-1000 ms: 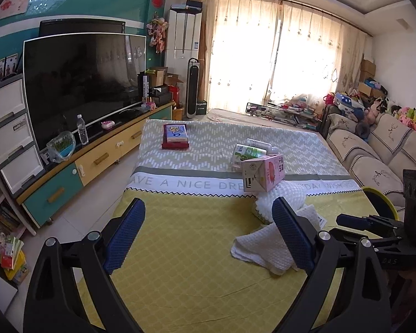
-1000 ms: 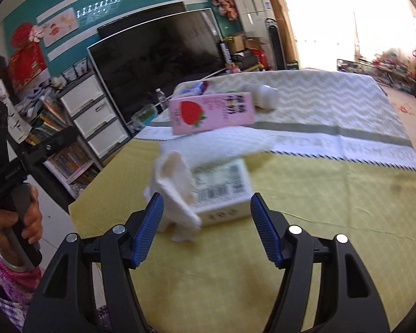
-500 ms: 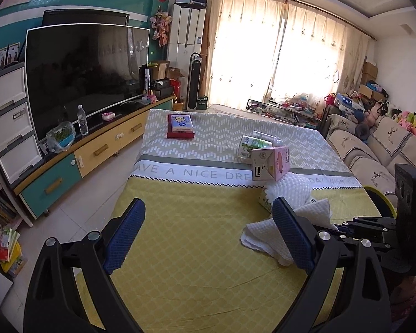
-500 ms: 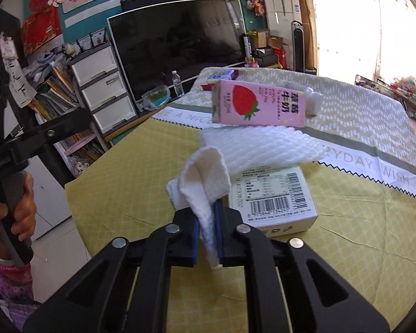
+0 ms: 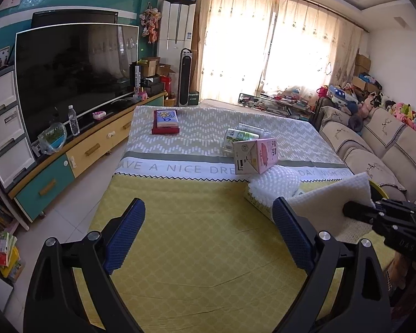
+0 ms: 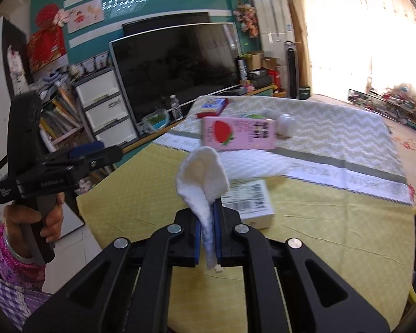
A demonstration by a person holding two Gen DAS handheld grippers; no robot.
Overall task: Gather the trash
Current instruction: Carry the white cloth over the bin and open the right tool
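My right gripper (image 6: 207,226) is shut on a white paper towel (image 6: 203,174), lifted off the yellow cloth; the same towel (image 5: 330,202) hangs from its black tip at the right of the left wrist view. Behind it lie a small white box (image 6: 249,202) with a barcode, white foam netting (image 5: 274,183), a pink strawberry milk carton (image 6: 238,133) on its side and a green-labelled bottle (image 5: 235,136). My left gripper (image 5: 208,231) stands open over the near yellow part of the table (image 5: 180,249), nothing between its blue pads.
A red-edged box (image 5: 166,120) lies at the table's far left. A TV (image 5: 75,69) and a low cabinet (image 5: 69,161) run along the left wall, a sofa (image 5: 374,155) along the right. A person's hand (image 6: 27,219) holds the left gripper's handle.
My right gripper closed on the paper towel and raised it off the table. The left gripper stayed open and hardly moved.
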